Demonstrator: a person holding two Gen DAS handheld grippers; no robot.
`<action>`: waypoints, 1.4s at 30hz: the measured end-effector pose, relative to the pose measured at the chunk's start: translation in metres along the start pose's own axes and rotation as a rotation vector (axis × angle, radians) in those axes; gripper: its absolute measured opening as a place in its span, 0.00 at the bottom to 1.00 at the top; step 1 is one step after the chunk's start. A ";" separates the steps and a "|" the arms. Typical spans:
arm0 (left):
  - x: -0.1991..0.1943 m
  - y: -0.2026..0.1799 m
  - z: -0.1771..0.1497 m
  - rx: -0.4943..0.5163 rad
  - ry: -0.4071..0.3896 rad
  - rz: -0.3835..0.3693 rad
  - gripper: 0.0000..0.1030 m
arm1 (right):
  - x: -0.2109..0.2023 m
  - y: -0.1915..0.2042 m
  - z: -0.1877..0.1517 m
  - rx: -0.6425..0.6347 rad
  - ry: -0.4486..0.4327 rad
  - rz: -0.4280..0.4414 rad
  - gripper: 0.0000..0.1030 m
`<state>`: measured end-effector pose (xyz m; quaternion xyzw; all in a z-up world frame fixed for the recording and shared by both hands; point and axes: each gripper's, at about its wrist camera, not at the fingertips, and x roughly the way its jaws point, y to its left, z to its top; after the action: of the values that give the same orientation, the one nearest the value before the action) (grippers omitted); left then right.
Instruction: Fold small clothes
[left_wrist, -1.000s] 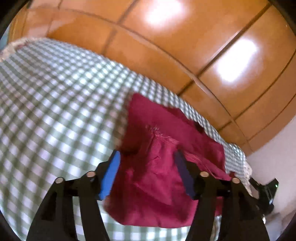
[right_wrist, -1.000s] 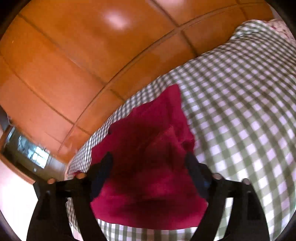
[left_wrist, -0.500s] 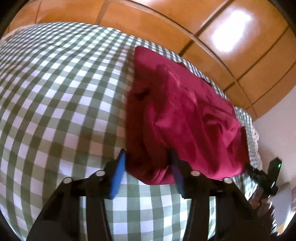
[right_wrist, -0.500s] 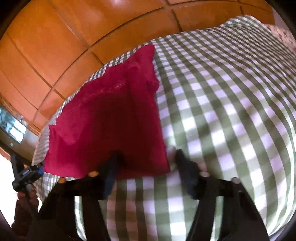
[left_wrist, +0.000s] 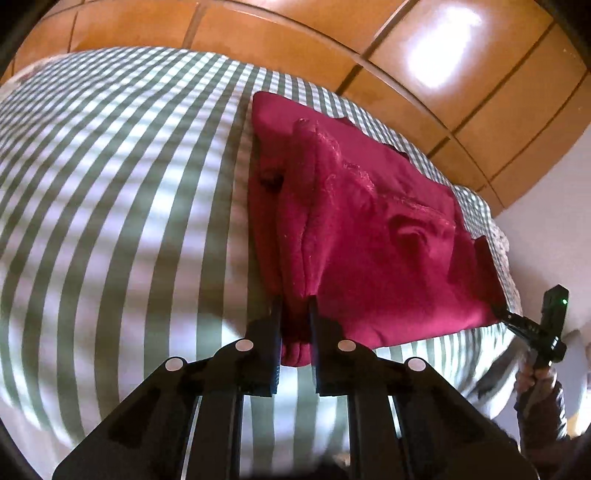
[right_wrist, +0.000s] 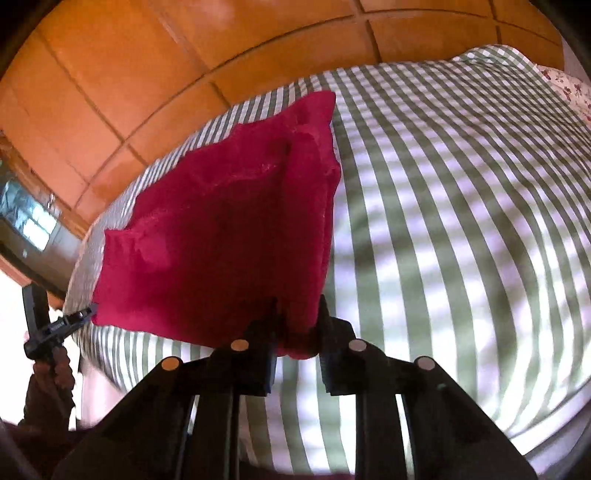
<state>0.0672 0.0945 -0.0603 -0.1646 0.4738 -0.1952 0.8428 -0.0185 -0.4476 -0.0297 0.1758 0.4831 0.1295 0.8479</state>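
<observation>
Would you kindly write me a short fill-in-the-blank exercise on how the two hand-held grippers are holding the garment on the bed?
1. The left hand-held gripper and the right hand-held gripper are each shut on a near corner of the ____ garment.
2. The garment lies on a green and white ____ bedspread.
3. Behind the bed stand glossy ____ panels.
4. The garment's far edge rests on the ____.

Missing words: red; checked; wooden; bedspread

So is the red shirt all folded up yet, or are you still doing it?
Not yet. The red garment lies partly folded on the checked bedspread. The left gripper and right gripper have just closed on its two near corners. The next fold still has to happen.
</observation>
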 end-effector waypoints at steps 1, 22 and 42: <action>-0.004 -0.001 -0.008 0.000 0.007 -0.002 0.11 | -0.004 -0.001 -0.009 -0.005 0.017 -0.001 0.17; 0.028 -0.033 0.045 0.114 -0.028 0.117 0.49 | 0.005 0.017 0.040 -0.108 -0.124 -0.154 0.53; -0.037 -0.047 0.062 0.165 -0.236 0.108 0.07 | -0.053 0.050 0.076 -0.173 -0.278 -0.080 0.06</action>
<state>0.0948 0.0774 0.0194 -0.0910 0.3618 -0.1673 0.9126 0.0183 -0.4356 0.0682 0.0992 0.3547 0.1109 0.9231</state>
